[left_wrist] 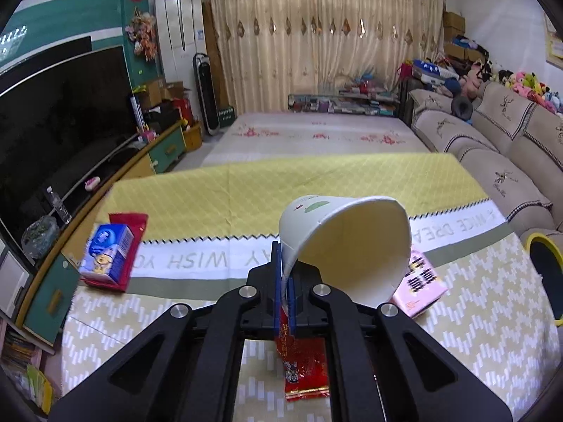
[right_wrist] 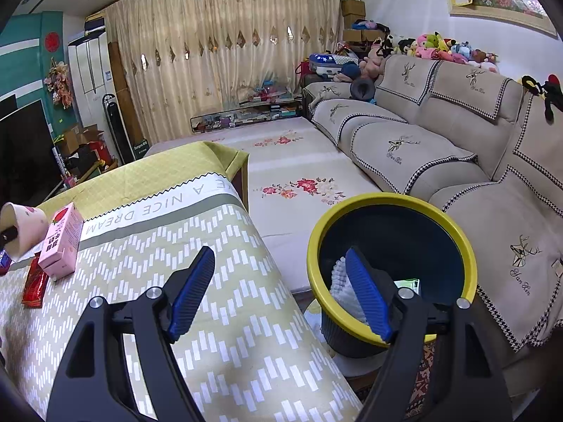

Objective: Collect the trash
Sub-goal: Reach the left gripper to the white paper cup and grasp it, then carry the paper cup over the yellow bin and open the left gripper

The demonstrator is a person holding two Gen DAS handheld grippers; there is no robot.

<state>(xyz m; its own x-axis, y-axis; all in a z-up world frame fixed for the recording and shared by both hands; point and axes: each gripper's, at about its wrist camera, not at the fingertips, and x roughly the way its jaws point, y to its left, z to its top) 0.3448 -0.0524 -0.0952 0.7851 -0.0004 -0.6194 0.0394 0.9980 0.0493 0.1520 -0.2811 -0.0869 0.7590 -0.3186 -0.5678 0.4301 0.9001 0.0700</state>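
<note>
- The white paper cup [left_wrist: 346, 246] is pinched by its rim wall between the closed pads of the left gripper [left_wrist: 285, 281], tipped on its side with the mouth facing the camera; gripping the thin wall rather than the body is probably the only way narrow jaws can carry it.
- The cup hangs above the tablecloth [left_wrist: 246, 190], just in front of a pink carton [left_wrist: 418, 285] with dark lettering too distorted to read.
- Below the cup, nearer the camera, a red snack wrapper [left_wrist: 304, 369] lies flat on the cloth.
- Far left of the cup, a blue-and-white milk carton [left_wrist: 105, 253] rests on another red wrapper [left_wrist: 130, 225]; its brand is illegible.
- The cloth's white band reads "WISH YO" and "A NICE DREAM", upside down.
- Right of the cup, off the table's edge, stands the yellow-rimmed trash bin [right_wrist: 390, 267], likely placed there for short drops; something white and a green-edged scrap lie inside.
- The right gripper [right_wrist: 281, 295] hangs wide and empty, one finger over the bin.
</note>
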